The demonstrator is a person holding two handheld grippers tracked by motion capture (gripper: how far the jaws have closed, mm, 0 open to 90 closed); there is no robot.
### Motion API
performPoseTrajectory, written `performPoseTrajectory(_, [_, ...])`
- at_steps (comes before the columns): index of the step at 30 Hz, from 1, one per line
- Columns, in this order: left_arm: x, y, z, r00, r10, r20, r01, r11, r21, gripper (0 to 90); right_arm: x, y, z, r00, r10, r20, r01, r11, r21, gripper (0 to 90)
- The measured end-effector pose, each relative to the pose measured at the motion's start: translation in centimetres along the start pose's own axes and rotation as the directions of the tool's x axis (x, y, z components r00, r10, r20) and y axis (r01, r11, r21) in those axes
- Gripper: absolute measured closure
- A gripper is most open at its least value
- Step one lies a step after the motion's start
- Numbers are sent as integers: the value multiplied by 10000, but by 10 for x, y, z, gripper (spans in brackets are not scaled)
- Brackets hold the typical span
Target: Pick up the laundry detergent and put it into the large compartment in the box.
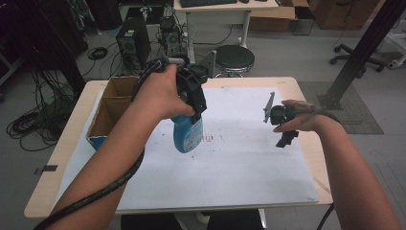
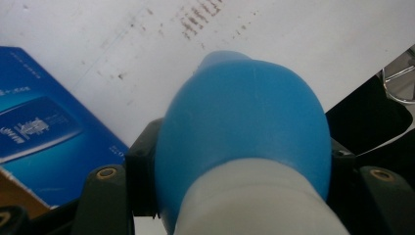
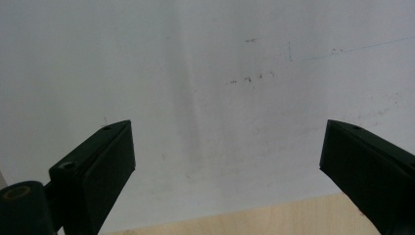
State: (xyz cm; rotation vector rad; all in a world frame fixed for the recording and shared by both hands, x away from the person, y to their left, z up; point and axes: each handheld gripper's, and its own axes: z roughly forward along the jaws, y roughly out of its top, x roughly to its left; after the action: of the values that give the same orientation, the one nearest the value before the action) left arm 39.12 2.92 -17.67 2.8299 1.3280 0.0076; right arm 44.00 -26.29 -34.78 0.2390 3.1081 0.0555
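Right now your left gripper (image 1: 191,112) is clamped on a blue plastic bottle (image 1: 187,134), which hangs above the white paper sheet (image 1: 230,167), just right of the cardboard box (image 1: 112,108). In the left gripper view the bottle (image 2: 244,137) is smooth, rounded and egg-like, glossy blue with a pale whitish band at its lower part, and the black jaws press on both its sides. On the high view a label shows on the bottle's face, too small to read.

The box is brown corrugated card, open at the top, split into two compartments, with a blue printed outer wall (image 2: 44,132). It sits at the left edge of the sheet.

The sheet is matt white, marked with faint brownish smudges (image 2: 200,14) near its middle, and it covers most of a pale wooden table (image 1: 306,91) with rounded corners. Beyond the table, well away from the box, stand a round black stool (image 1: 234,58), a computer tower (image 1: 133,45) with loose cables on the grey floor, and a second desk.

Your right gripper (image 1: 286,139) hangs low over the sheet, well to the right of the box, its jaws spread wide with nothing between them; bare paper and a strip of wood lie beneath.
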Motion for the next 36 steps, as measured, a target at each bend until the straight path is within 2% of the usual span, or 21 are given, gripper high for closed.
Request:
performPoseTrajectory(1, [4,-2,-7,9996,-275,13,275,9996,-63,375,0,0,0,10000,-6,10,6,10000,10,60])
performPoseTrajectory(3, [6,-3,-10,9997,-259,-2,259,9997,-29,375,0,0,0,10000,2,-9,-2,10000,-4,60])
performPoseTrajectory(12, [19,-10,-39,9952,-947,-224,946,9955,-82,375,-1,0,-1,10000,-27,16,27,10000,-79,61])
performPoseTrajectory(17, [30,-15,-52,9894,-1449,-77,1449,9894,-5,375,-1,1,-1,10000,-1,13,1,10000,-4,61])
performPoseTrajectory(24, [43,-19,-67,9833,-1812,-176,1813,9834,38,375,-1,4,-1,10000,6,17,-6,10000,18,61])
performPoseTrajectory(25, [46,-21,-71,9805,-1954,-192,1953,9807,-40,375,-1,5,-1,10000,-31,25,31,10000,-22,61])
performPoseTrajectory(26, [46,-21,-71,9805,-1954,-192,1953,9807,-40,375,-1,5,-1,10000,-31,25,31,10000,-22,61])
performPoseTrajectory(27, [51,-23,-76,9772,-2117,-162,2116,9773,-84,375,-1,5,-2,10000,6,5,-6,10000,16,61])
performPoseTrajectory(30, [55,-25,-80,9745,-2240,-159,2237,9745,-168,375,-1,6,-2,10000,8,31,-8,10000,2,61])
performPoseTrajectory(36, [65,-28,-92,9593,-2807,-325,2799,9597,-265,375,-2,8,-2,10000,-21,17,21,10000,37,61])
